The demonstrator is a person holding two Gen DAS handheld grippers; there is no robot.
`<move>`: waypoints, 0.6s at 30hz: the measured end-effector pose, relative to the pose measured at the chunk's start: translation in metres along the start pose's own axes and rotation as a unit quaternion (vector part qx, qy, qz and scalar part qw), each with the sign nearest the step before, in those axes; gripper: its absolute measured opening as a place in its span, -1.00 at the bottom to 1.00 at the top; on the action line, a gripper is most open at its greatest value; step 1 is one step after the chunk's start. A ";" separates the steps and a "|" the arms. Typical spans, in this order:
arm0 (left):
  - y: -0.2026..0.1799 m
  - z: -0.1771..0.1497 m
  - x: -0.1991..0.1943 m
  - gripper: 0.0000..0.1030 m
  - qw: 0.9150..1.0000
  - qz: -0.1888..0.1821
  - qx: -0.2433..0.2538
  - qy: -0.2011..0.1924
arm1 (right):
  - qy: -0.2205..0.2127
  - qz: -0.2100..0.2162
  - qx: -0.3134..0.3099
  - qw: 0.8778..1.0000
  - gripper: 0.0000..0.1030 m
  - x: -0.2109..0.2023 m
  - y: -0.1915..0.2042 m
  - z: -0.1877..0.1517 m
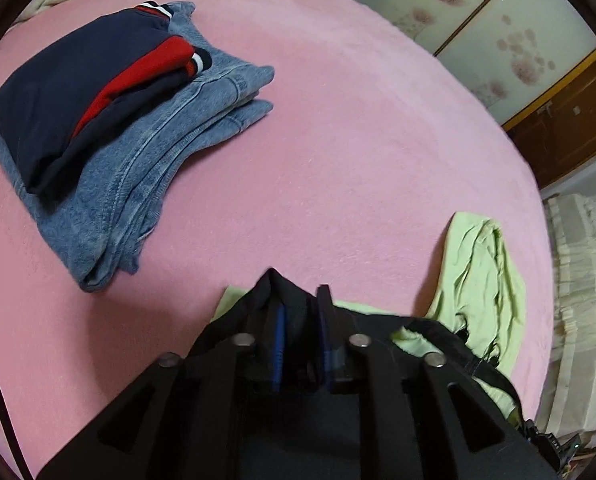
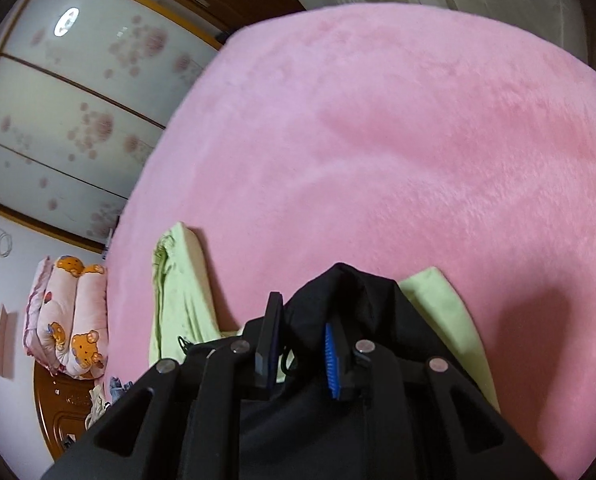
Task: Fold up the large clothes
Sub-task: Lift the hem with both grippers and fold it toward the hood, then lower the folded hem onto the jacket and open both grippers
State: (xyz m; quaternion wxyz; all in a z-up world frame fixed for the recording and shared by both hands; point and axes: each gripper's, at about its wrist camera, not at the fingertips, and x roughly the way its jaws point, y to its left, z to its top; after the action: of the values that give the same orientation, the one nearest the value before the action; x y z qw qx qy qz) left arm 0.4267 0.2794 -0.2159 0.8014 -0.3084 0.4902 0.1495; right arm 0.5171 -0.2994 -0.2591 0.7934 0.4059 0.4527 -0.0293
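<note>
A black garment (image 1: pixel 298 420) lies bunched under both grippers on the pink bed (image 1: pixel 338 160), on top of a light green cloth (image 1: pixel 478 272). My left gripper (image 1: pixel 300 320) points down at the bed, its jaws slightly parted and open; a peak of black cloth drapes over its left finger and sits loosely in the gap. In the right wrist view the right gripper (image 2: pixel 302 332) is shut on a raised fold of the black garment (image 2: pixel 338 292), which fills the space between its blue pads. Green cloth (image 2: pixel 178 280) spreads out on both sides of it.
A folded stack of blue jeans (image 1: pixel 138 184) with a navy and red garment (image 1: pixel 66 96) on top sits at the bed's far left. A bear-print pillow (image 2: pixel 74 320) lies past the bed's edge. Floral wardrobe doors (image 2: pixel 66 128) and cream bedding (image 1: pixel 582 300) border the bed.
</note>
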 end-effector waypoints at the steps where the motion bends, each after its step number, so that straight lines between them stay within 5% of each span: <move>1: -0.001 0.000 -0.002 -0.39 1.000 0.010 0.006 -0.003 | 0.007 -0.005 0.000 1.000 -0.59 0.001 0.000 0.001; 3: -0.004 -0.001 -0.013 0.13 0.999 0.033 0.024 -0.014 | 0.016 -0.018 -0.007 1.000 -0.51 -0.003 0.003 0.002; 4: -0.005 -0.002 -0.020 0.20 0.999 0.039 0.031 -0.019 | 0.012 -0.029 -0.017 0.999 -0.41 -0.008 0.006 0.004; 7: -0.007 -0.006 -0.039 0.28 0.997 0.043 0.055 -0.012 | -0.002 -0.049 -0.034 0.998 -0.05 -0.024 0.012 0.004; 18: 0.035 -0.073 -0.056 0.37 0.991 0.047 0.104 0.071 | 0.018 -0.063 -0.081 0.995 -0.03 -0.083 -0.026 -0.050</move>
State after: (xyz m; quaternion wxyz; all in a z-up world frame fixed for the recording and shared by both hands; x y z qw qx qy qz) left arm 0.3302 0.2627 -0.2027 0.7842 -0.2098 0.5728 0.1134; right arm 0.4229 -0.3101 -0.2264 0.8122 0.3114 0.4921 -0.0348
